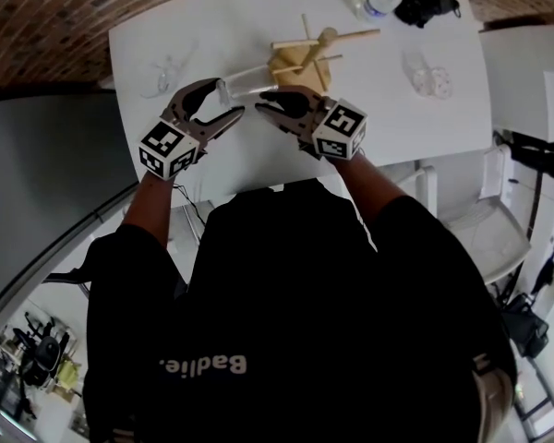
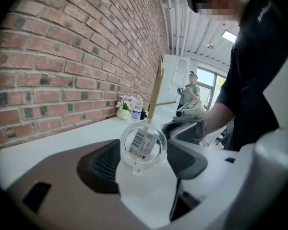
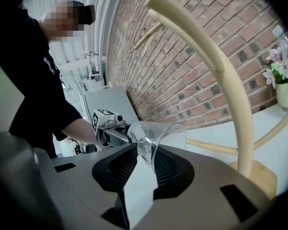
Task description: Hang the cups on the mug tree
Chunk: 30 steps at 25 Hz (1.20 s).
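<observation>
The person's black top (image 1: 295,321) fills the lower half of the head view, and both forearms reach out over the white table (image 1: 166,44). The left gripper (image 1: 227,101) has its jaws spread wide and closed on the base end of a clear cup (image 1: 249,78). The cup is held on its side, its barcode-stickered bottom facing that gripper's camera. The right gripper (image 1: 260,109) meets the cup from the opposite side. Its jaws stand partly apart with the thin wall of the rim in the gap, and the pads do not appear to press on it. Just beyond the two grippers stands the wooden mug tree (image 1: 307,55), near the cup's mouth end. A second cup (image 1: 160,79) rests on the table left of the tree and a third cup (image 1: 430,78) to its right. A bottle (image 2: 137,110) and a flower vase (image 2: 124,111) stand at the far end by the brick wall (image 2: 62,56).
</observation>
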Each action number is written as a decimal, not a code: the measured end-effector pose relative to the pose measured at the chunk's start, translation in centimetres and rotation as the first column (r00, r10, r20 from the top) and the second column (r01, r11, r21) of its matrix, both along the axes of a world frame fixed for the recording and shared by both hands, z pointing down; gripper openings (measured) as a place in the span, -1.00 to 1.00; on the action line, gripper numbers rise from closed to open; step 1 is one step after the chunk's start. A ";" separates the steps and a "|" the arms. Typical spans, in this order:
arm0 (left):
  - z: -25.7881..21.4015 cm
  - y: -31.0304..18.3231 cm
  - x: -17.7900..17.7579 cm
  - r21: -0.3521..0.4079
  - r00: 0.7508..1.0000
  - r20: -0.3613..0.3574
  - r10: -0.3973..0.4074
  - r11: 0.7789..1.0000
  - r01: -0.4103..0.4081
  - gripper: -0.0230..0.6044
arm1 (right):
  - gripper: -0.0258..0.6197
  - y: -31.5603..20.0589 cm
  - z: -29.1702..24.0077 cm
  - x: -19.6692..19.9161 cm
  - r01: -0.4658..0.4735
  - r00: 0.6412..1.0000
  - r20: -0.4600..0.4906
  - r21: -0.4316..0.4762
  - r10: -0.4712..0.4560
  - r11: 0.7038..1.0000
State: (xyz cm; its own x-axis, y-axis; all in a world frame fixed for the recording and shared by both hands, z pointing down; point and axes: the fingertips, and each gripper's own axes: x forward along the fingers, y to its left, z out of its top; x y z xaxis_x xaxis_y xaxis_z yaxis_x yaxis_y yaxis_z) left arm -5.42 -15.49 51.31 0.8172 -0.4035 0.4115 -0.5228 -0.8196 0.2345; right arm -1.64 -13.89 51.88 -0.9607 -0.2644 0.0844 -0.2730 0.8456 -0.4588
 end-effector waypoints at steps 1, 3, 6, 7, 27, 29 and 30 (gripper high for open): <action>0.1 -0.1 0.3 0.000 1.000 0.005 0.003 1.000 -0.003 0.03 | -0.57 -0.1 0.1 0.2 -0.010 1.000 0.010 -0.013 0.010 1.000; 0.4 -0.4 0.8 -0.001 1.000 0.014 0.010 1.000 -0.010 0.03 | -0.57 -0.4 0.5 0.7 -0.022 0.999 0.022 -0.032 0.023 0.999; 1.0 -0.9 1.5 -0.005 1.000 0.027 0.013 1.000 -0.013 0.03 | -0.56 -0.9 1.2 1.5 -0.027 0.999 0.031 -0.053 0.029 0.998; 1.2 -1.1 1.7 -0.005 0.999 0.031 0.012 1.000 -0.012 0.03 | -0.56 -1.1 1.4 1.6 -0.028 0.999 0.036 -0.060 0.031 0.998; 3.1 -2.7 4.6 0.007 0.993 0.115 -0.031 1.000 0.030 0.03 | -0.54 -2.8 4.0 4.4 0.002 0.999 0.036 -0.121 0.003 0.993; 3.3 -2.8 4.8 0.008 0.992 0.125 -0.029 1.000 0.028 0.03 | -0.54 -2.9 4.3 4.6 0.004 0.999 0.038 -0.129 0.001 0.992; 3.3 -2.8 4.9 0.009 0.991 0.129 -0.028 1.000 0.027 0.03 | -0.54 -2.9 4.4 4.7 0.002 0.999 0.038 -0.137 0.003 0.991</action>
State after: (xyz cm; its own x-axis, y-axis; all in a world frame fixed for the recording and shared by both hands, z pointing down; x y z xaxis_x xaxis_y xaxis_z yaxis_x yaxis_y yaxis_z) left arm -0.48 -18.34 54.64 0.7456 -0.4284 0.5104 -0.5710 -0.8057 0.1578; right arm 3.07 -16.78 56.31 -0.9638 -0.2534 0.0829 -0.2534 0.7742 -0.5801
